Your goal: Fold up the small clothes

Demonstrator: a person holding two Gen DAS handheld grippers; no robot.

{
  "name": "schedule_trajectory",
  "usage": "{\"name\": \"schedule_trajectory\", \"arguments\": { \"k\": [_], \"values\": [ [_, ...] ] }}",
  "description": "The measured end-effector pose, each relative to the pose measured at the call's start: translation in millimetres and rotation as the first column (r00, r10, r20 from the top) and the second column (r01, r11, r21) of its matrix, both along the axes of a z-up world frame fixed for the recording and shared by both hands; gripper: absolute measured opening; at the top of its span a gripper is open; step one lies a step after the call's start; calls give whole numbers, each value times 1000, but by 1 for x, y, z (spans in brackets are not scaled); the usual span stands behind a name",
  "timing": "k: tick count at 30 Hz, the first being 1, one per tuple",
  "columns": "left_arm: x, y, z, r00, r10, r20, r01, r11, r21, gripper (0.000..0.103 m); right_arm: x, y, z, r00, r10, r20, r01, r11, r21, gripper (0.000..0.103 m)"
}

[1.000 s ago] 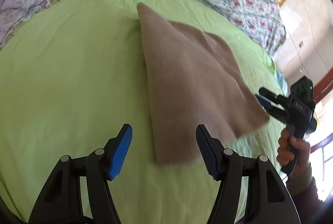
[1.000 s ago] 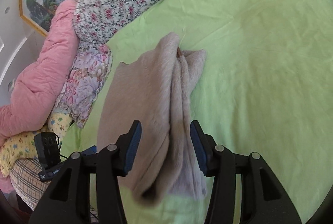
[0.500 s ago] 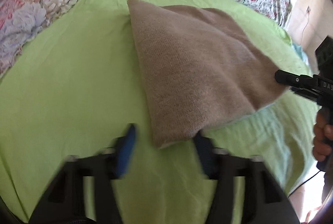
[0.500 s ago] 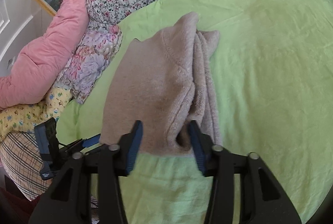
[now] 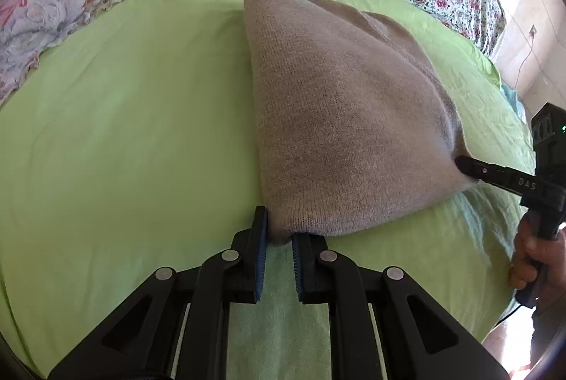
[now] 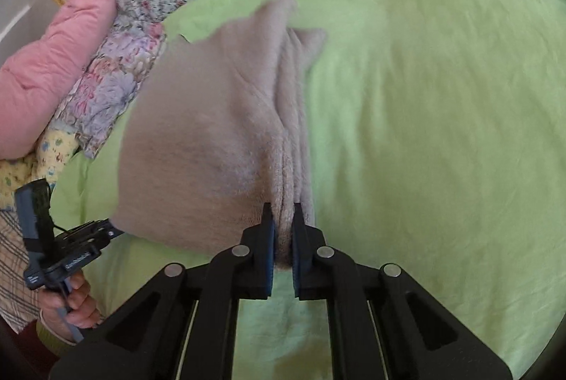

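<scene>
Two tools: my left tool (image 5: 279,244) pinches one near corner of the beige knit garment (image 5: 339,118); my right tool (image 6: 283,231) is clamped on the bunched layers of the other near corner.
Garment place: draped over the green bed sheet (image 5: 123,118), near edge raised between my tools.
Handling: soft, light and limp, I judge; it sags between grips.
Hold: corners, all layers together, since fuzzy knit may slip.
</scene>
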State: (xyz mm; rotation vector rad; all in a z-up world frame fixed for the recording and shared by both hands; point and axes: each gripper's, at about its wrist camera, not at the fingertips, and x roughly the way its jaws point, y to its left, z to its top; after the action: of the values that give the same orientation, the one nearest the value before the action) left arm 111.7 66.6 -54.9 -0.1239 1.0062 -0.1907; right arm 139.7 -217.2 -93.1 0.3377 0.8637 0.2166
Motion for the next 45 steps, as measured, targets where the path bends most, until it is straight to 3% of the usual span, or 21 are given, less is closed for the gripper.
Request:
{"name": "schedule_trajectory", "arguments": {
  "k": [4,8,11,13,15,18,28,31,32,33,35,37,41,45],
  "values": [
    [-2,4,3,999,-21,-33,21,1000,-11,16,-4,2,6,1000,-4,-2,3,1000,-21,12],
    [-17,8,15,998,-54,-20,54,998,-13,17,-15,-3,16,999,-39,-15,39,999,-32,30],
    [-22,13,30,997,-72,11,73,997,-32,21,-21,-6,31,998,-53,17,53,999,-11,30],
    [-17,14,39,997,-74,37,75,997,-35,31,-20,-3,43,997,-58,43,58,998,-10,30],
    [-3,14,47,997,-58,54,60,997,-39,52,-13,3,52,997,-52,53,52,999,10,32],
    [29,17,54,998,-27,56,30,998,-63,57,6,15,65,996,-61,64,60,998,24,42],
    [168,54,37,997,53,-59,-67,962,-264,67,103,6,71,999,-41,32,39,996,85,43],
    [195,58,27,995,56,-80,-78,951,-300,68,123,6,56,1000,-24,-2,24,994,106,43],
    [201,58,25,995,61,-76,-81,953,-293,63,127,7,53,1000,-15,-8,16,994,107,40],
    [205,56,25,996,63,-63,-78,957,-280,47,130,7,50,1000,-11,-8,12,995,103,16],
    [211,49,27,997,59,-45,-69,965,-253,29,129,6,52,1000,-15,21,13,994,112,15],
    [215,42,28,997,78,-30,-82,976,-201,29,124,0,56,997,-46,57,39,993,115,12],
    [216,21,20,996,82,-18,-83,995,-47,30,129,-1,34,998,-64,10,63,994,85,11],
    [201,19,41,996,92,14,-91,995,-29,29,122,-2,45,996,-85,9,84,992,90,17]
  ]
}}
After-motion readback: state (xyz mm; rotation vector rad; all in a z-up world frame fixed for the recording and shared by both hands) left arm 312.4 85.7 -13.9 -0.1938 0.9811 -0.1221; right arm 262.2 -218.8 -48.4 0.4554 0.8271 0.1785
